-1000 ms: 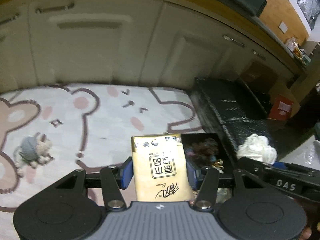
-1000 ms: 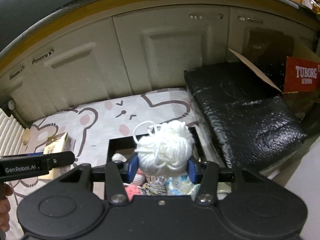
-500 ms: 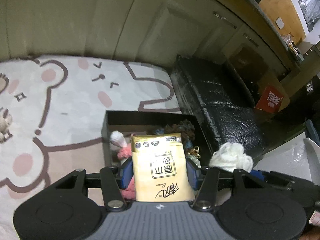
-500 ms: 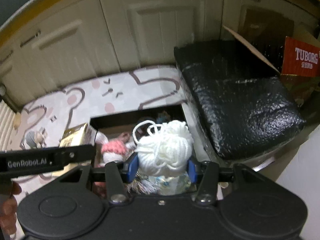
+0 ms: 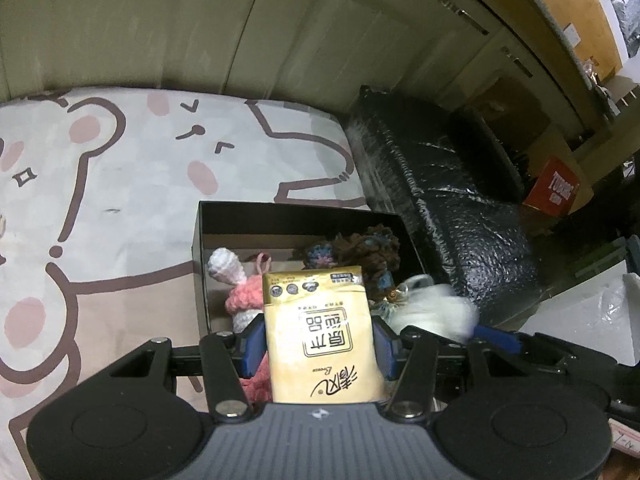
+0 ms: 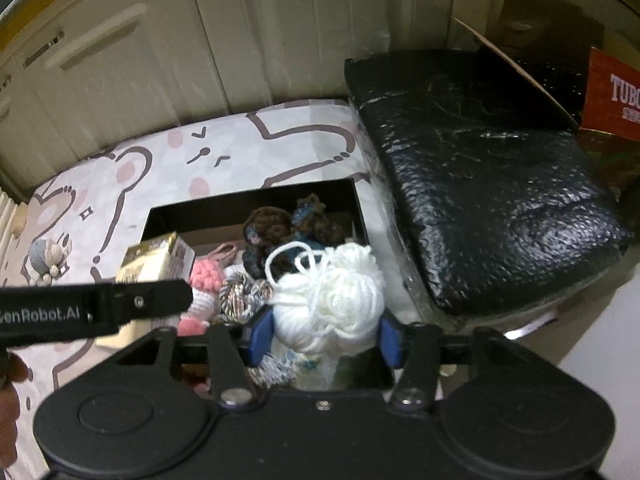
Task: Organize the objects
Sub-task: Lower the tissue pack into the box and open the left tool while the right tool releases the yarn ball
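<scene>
Nearest the lens, the left gripper is tilting steeply downward and clamping a gold packet between its blue pads, the packet standing upright with its printed face to the camera and its top edge hanging over the open black box. Seen from the right wrist, that same packet is sitting at the box's left end, with the left tool's black finger crossing in front of it and part of a hand showing at the frame's left edge. The right gripper is also pointing steeply down over the box, and its jaws are opening — the white yarn ball is lying between the blue pads, loose loops spilling from its top, though whether the pads are touching it cannot be told. From the left wrist the ball is appearing as a blurred white mass at the box's right side. Just beyond, inside the box, a pink and white crochet toy is lying beside a dark brown and blue yarn bundle. Around the box a bear-patterned mat is spreading — a small grey crochet figure is resting on it well to the left. To the right a black cushion is lying alongside, and farthest back cream cabinet doors are closing the scene.
</scene>
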### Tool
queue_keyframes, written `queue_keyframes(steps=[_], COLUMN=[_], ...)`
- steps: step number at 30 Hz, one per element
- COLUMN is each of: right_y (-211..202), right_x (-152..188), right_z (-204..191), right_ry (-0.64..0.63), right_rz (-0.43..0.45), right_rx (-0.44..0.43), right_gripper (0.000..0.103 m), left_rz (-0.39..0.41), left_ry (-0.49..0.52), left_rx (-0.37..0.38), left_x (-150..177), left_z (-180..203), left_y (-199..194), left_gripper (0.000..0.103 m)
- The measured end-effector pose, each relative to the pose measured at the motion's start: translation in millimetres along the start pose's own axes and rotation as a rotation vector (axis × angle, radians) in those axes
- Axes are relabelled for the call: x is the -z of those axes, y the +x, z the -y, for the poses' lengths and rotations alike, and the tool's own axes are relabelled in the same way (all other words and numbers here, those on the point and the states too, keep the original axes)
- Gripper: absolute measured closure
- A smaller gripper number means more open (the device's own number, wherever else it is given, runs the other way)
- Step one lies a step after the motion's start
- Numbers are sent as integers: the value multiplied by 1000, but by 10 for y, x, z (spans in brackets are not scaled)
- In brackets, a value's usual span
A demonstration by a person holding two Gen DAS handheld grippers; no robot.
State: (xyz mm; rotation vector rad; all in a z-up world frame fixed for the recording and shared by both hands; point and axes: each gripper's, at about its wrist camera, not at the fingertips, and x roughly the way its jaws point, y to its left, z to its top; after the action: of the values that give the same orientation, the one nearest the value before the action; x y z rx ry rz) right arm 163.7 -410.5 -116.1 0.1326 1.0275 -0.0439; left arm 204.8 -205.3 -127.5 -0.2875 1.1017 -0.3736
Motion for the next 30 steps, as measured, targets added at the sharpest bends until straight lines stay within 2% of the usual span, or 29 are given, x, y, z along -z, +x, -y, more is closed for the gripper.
queue_keyframes(steps=[2, 9, 10, 13, 14, 30], right_y=[9, -49, -58, -89, -92, -131], right_x=[-11, -8, -5, -8, -12, -8], right_z=[-15, 110, 139, 251, 281, 214], right_ry=[-5, 40, 52, 113, 132, 118], right_rz=[8, -23, -23, -15, -14, -21], right_rx=[11, 15, 21, 20, 22, 28], right_gripper=[33, 33, 33, 33, 34, 33], left_rz=[-5, -42, -48, -82, -82, -43], left_ry=[-8, -62, -71, -83, -78, -69], left_rx=[2, 50, 56, 40, 34, 6], left_x=[-9, 18, 29, 60, 60, -20], left_z=[-8, 27, 31, 38, 36, -35], left_y=[28, 172, 190, 233, 228, -45], left_gripper=[49, 48, 46, 20, 19, 19])
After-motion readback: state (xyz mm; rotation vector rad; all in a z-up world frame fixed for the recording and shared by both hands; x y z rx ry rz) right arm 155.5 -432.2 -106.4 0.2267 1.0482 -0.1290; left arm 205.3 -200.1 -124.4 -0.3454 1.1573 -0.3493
